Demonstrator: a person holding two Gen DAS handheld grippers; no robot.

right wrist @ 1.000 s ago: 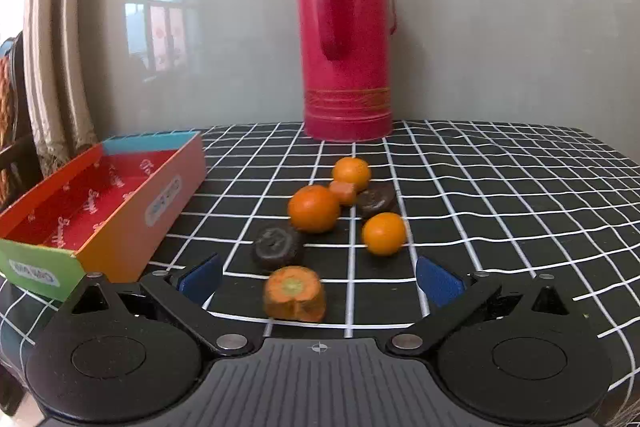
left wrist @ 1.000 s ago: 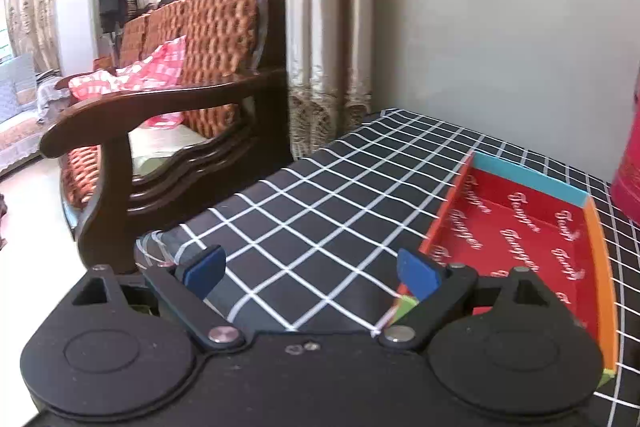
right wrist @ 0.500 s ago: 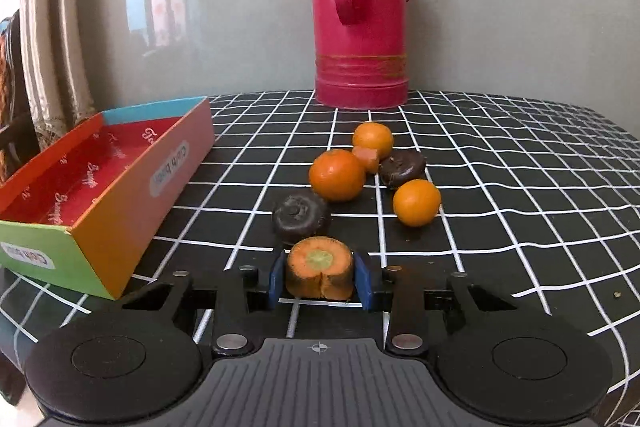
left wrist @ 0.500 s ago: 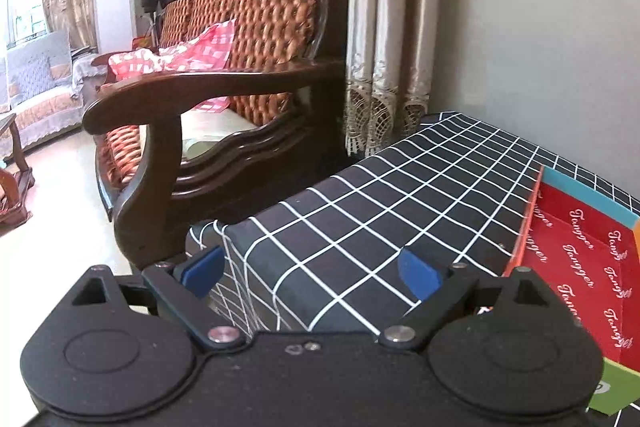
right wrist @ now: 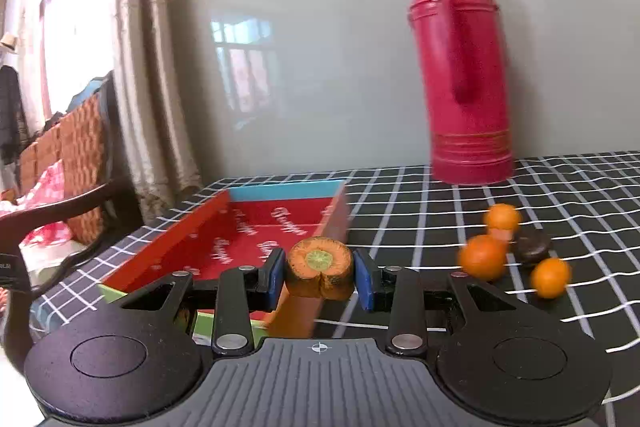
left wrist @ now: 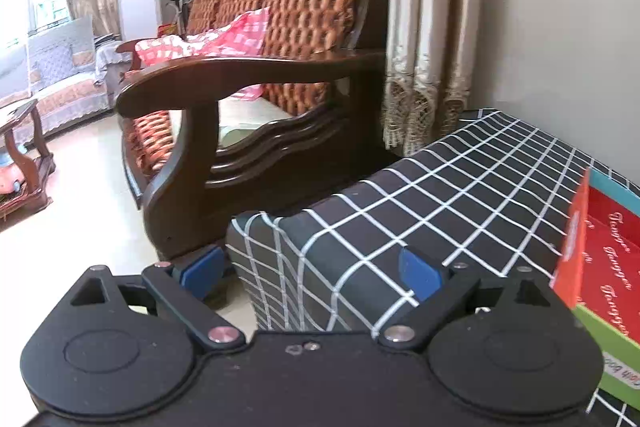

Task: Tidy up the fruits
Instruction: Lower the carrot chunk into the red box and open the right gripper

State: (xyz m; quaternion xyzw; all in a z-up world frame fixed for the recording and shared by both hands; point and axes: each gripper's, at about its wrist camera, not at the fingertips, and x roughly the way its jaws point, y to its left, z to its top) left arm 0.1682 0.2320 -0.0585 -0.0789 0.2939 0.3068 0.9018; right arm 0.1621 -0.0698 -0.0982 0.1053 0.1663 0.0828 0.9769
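Right gripper (right wrist: pixel 320 273) clamps a carrot chunk (right wrist: pixel 320 269), lifted above the near right wall of the red box (right wrist: pixel 224 227). Left gripper (left wrist: pixel 312 269), wide open and holding nothing, hovers at the table's (left wrist: pixel 460 187) near left corner.

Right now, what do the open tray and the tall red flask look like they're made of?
Tray: seemingly printed cardboard, thin flat walls, folded corners, matte colour panels with lettering. Flask: probably painted metal or plastic, glossy red with ribbed bands; motion blur leaves it open.
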